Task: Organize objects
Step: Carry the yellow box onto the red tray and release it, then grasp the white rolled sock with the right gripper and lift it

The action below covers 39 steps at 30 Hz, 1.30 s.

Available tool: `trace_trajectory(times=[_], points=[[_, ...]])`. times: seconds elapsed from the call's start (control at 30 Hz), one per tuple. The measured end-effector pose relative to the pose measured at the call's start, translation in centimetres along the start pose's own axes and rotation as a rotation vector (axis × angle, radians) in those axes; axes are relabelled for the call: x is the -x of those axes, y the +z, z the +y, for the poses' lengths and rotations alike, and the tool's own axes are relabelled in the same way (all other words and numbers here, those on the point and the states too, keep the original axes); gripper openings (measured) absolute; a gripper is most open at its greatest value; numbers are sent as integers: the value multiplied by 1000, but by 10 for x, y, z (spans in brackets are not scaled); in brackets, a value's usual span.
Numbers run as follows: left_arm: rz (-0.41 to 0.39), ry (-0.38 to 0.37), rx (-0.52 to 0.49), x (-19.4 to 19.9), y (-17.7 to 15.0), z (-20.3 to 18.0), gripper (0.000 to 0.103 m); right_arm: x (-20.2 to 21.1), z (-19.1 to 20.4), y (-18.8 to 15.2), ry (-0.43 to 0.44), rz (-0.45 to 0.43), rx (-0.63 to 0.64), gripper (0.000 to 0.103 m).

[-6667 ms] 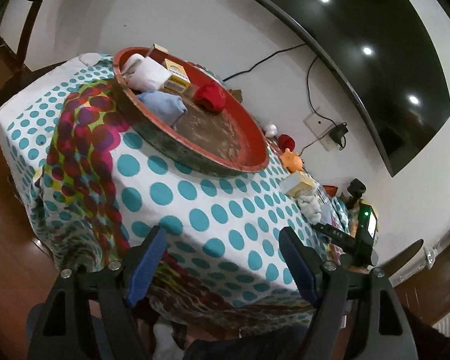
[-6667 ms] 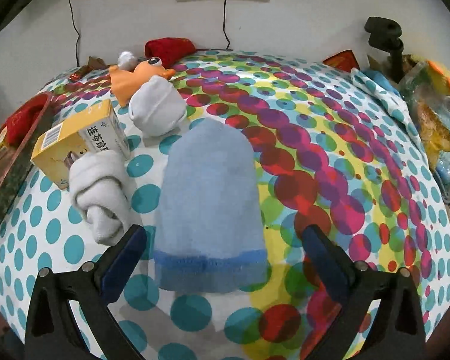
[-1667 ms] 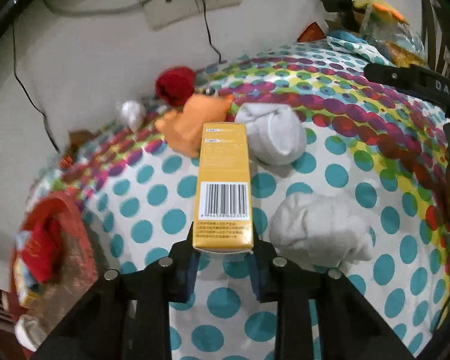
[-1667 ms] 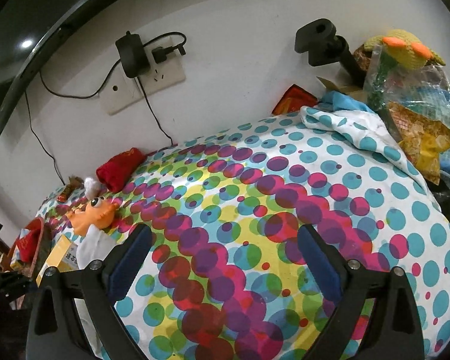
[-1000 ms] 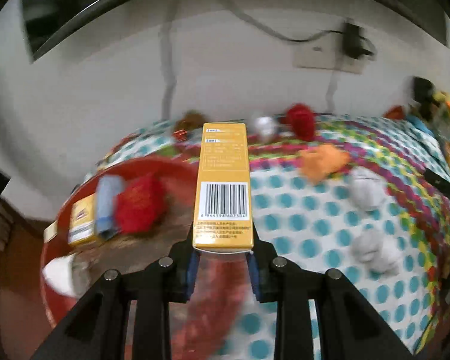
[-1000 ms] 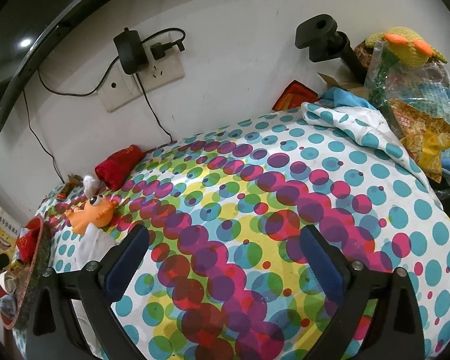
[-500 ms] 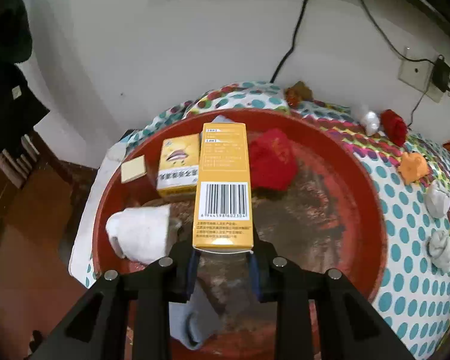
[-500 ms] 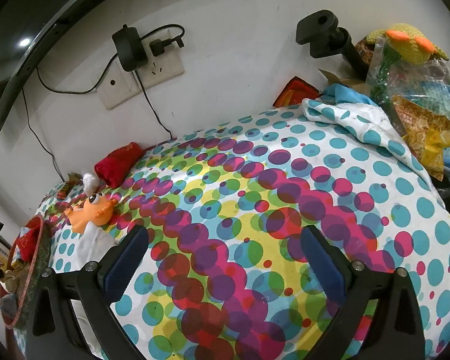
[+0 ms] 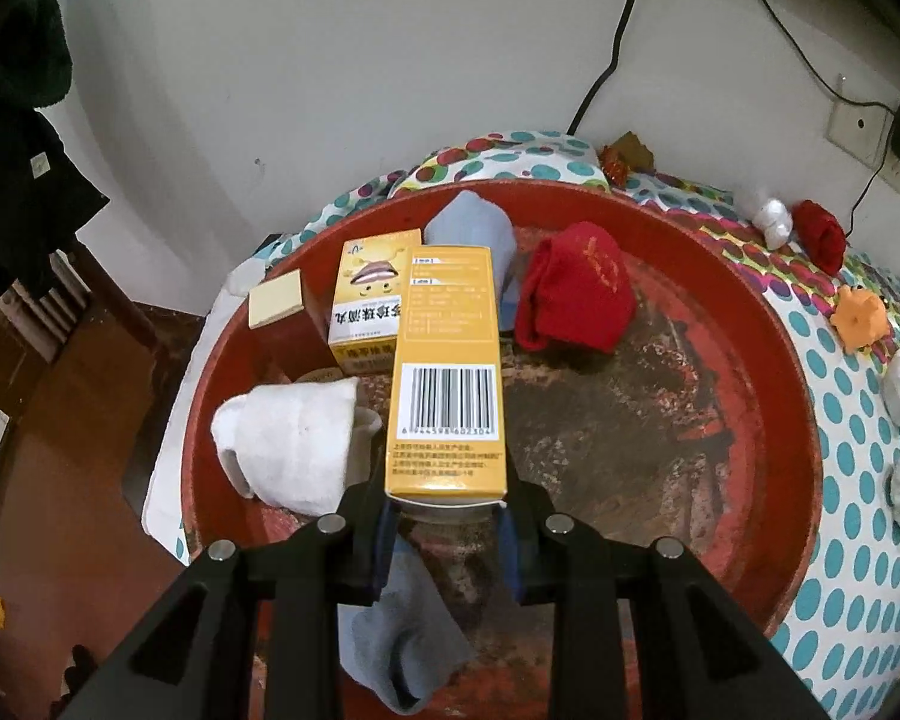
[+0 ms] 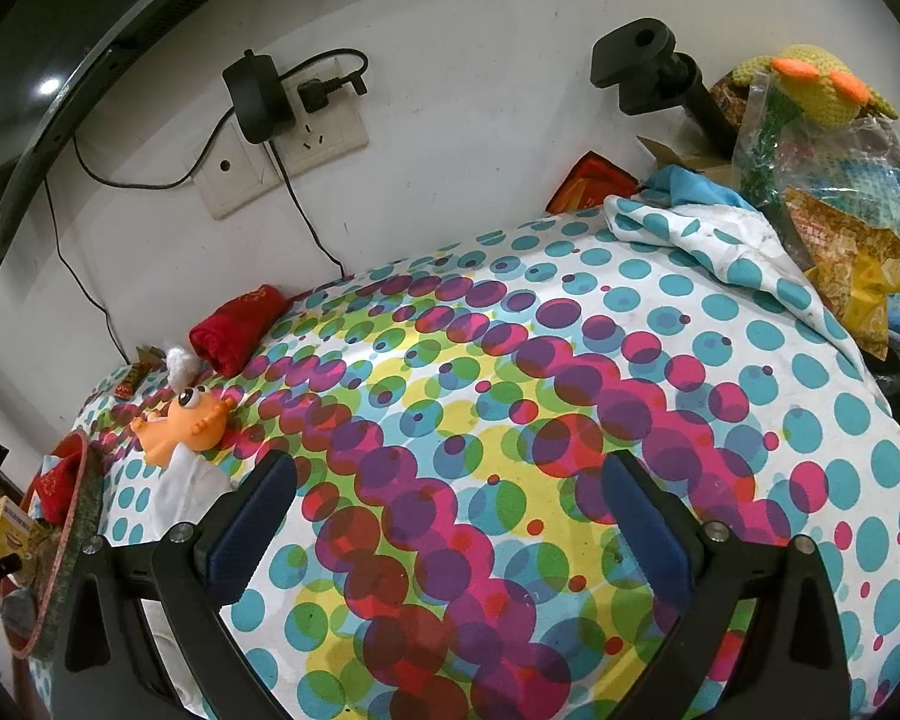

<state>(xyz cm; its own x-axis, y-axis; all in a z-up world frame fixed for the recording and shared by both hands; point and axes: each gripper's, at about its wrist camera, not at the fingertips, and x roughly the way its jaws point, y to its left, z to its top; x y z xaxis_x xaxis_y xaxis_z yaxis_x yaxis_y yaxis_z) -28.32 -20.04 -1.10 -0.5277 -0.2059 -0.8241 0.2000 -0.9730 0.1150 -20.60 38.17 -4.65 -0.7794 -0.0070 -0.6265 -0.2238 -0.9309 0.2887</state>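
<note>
1. I have the yellow carton clamped by its near end in my left gripper; it juts forward over the red basin, above the bare, worn floor between the white sock and the red sock.
2. Just past the carton's far end stand a second yellow box and a blue sock; another blue sock lies under my jaws.
3. My judgement: this is the drop-off step, with the release not yet made.
4. Risk 1: I hold only the end of a long carton, so it could pivot and land on the second box, toppling it.
5. Risk 2: lowering too far could snag the blue sock under the jaws.
6. My right gripper hangs with jaws wide apart and nothing between them, over the dotted cloth.
7. An orange toy and a red roll wait near the wall, still outside the basin.
</note>
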Motion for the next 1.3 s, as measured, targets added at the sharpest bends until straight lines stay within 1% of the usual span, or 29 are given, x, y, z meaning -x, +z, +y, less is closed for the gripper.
trace_trajectory(times=[0.57,0.67,0.73,0.8,0.83,0.93,0.97,1.0,1.03,1.07,1.1,1.13,1.17,1.2,1.23,1.3], points=[[44,10,33,-24,-6,9,28,-1,1,0,-1,6,-1,102],[62,-3,39,-29,-7,11,30,-1,1,0,-1,4,-1,102],[55,10,28,-29,-6,10,32,-1,1,0,-1,5,-2,102],[26,35,3,-23,-6,10,45,-1,2,0,-3,6,-1,102],[1,30,6,-16,-7,11,47,-1,1,0,-3,7,0,102],[-121,-69,65,21,-14,24,50,-1,2,0,-6,4,7,103],[-170,-109,91,40,-20,30,52,-1,3,-1,-13,3,14,103],[-223,-154,116,59,-28,35,53,0,4,-1,-22,-1,21,103],[-293,-214,147,81,-39,40,55,2,5,-2,-33,-5,27,103],[-398,-302,182,108,-61,47,68,4,9,-6,-66,-2,36,103],[-462,-352,194,126,-79,49,83,6,11,-9,-83,15,41,103],[-509,-387,187,141,-99,49,86,10,14,-16,-76,34,45,103],[-539,-399,164,152,-121,47,86,18,19,-25,-37,38,45,103],[-550,-386,136,159,-145,43,86,27,23,-32,-8,31,49,103],[-544,-381,121,159,-157,40,86,37,31,-40,21,23,62,103],[-493,-406,101,151,-187,30,86,52,54,-54,64,35,113,103]])
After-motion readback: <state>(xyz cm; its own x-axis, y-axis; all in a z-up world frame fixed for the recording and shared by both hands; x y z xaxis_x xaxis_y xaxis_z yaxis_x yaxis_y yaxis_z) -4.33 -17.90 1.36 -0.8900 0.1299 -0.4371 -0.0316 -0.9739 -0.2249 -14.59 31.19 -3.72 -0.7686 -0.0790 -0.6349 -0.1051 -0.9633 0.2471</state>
